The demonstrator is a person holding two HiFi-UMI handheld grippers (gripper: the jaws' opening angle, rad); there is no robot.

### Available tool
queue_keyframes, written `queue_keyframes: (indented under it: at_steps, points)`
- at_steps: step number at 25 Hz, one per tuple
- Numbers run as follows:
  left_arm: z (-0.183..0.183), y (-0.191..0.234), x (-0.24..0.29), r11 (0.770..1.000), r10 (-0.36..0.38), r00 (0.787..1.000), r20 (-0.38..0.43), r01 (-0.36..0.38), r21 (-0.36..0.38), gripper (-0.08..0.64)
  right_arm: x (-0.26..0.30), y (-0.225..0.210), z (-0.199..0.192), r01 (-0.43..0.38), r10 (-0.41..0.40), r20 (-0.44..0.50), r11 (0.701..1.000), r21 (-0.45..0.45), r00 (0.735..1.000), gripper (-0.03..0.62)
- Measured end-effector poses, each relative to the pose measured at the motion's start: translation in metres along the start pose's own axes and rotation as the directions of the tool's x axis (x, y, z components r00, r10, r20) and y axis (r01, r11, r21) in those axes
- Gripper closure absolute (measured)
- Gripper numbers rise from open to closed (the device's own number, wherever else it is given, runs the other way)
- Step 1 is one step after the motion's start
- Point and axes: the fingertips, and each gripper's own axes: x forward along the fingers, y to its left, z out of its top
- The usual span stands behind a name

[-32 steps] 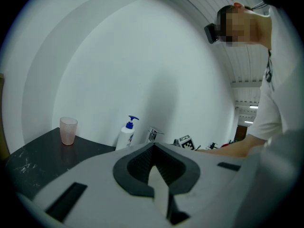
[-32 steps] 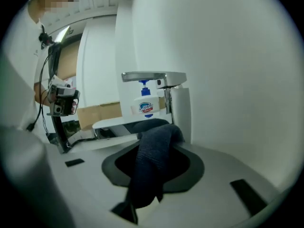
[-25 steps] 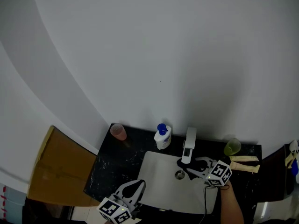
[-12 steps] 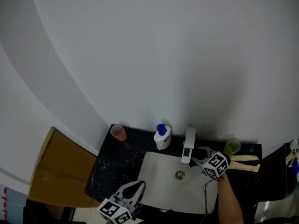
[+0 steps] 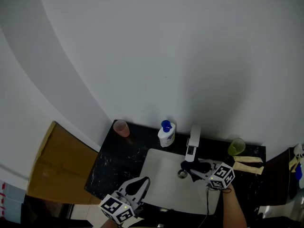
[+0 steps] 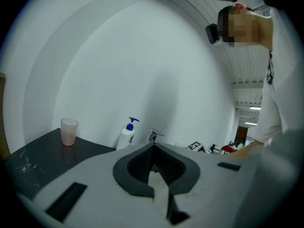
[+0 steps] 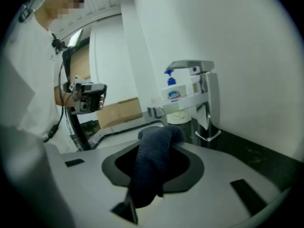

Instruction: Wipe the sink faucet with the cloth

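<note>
My right claw (image 7: 160, 137) is clamped on the dark cloth (image 7: 153, 163), which bulges past its tips just beside the faucet (image 7: 202, 96) at the back of the sink (image 5: 161, 175). I'd press the cloth flat on the spout and drag along it, keeping the hard tips off the metal. My left claw (image 6: 153, 148) is closed on nothing, near the sink's front edge.
</note>
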Motion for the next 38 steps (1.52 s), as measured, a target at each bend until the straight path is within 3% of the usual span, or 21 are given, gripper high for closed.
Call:
queue_keyframes:
  at_steps: [2,6,11,15,20,22,25,29,32,34,36,38]
  points:
    - [-0.005,-0.001,0.001,1.000,-0.019,1.000,0.014,0.019,0.003,0.560,0.004,-0.023,-0.010,0.060,-0.060,-0.011,0.995,0.074,0.998,0.476]
    - [0.001,-0.005,0.004,1.000,-0.025,1.000,0.014,0.025,0.012,0.560,0.011,-0.065,-0.002,0.154,-0.152,-0.023,0.979,0.132,0.988,0.476]
    - [0.002,0.001,-0.006,1.000,0.005,1.000,0.006,-0.005,0.010,0.560,0.030,-0.070,0.002,0.123,-0.106,-0.090,0.968,0.217,0.990,0.476]
    - [0.006,0.001,-0.008,1.000,0.010,1.000,0.004,-0.010,0.016,0.560,0.029,-0.089,0.007,0.223,-0.199,-0.104,0.914,0.339,0.974,0.474]
    - [0.005,0.002,-0.006,1.000,-0.012,1.000,0.027,0.011,0.017,0.560,0.000,-0.094,0.037,0.347,-0.352,0.027,0.930,0.120,0.935,0.474]
    - [0.006,0.002,-0.008,1.000,-0.007,1.000,0.013,0.007,0.017,0.560,-0.008,-0.086,0.037,0.322,-0.331,0.043,0.936,0.143,0.943,0.474]
    - [0.004,0.001,-0.007,1.000,-0.001,1.000,-0.003,0.001,0.012,0.560,-0.001,-0.077,0.015,0.279,-0.268,-0.100,0.952,0.123,0.958,0.475]
    - [0.004,-0.003,0.000,1.000,-0.010,1.000,-0.010,0.010,0.013,0.560,0.019,-0.085,0.004,0.270,-0.249,-0.211,0.960,0.073,0.945,0.474]
    - [0.004,-0.002,0.002,1.000,-0.016,1.000,-0.006,0.016,0.013,0.560,0.024,-0.094,0.015,0.288,-0.287,-0.205,0.957,-0.024,0.936,0.474]
    - [0.006,-0.001,0.001,1.000,-0.008,1.000,-0.008,0.008,0.013,0.560,0.018,-0.089,0.024,0.303,-0.320,-0.140,0.945,-0.125,0.937,0.474]
    - [0.006,0.000,-0.001,1.000,-0.003,1.000,-0.008,0.003,0.012,0.560,0.008,-0.082,0.032,0.314,-0.323,-0.062,0.941,-0.124,0.944,0.475]
    - [0.006,0.002,-0.001,1.000,-0.001,1.000,-0.008,0.001,0.012,0.560,0.004,-0.079,0.025,0.296,-0.302,-0.083,0.952,-0.074,0.950,0.474]
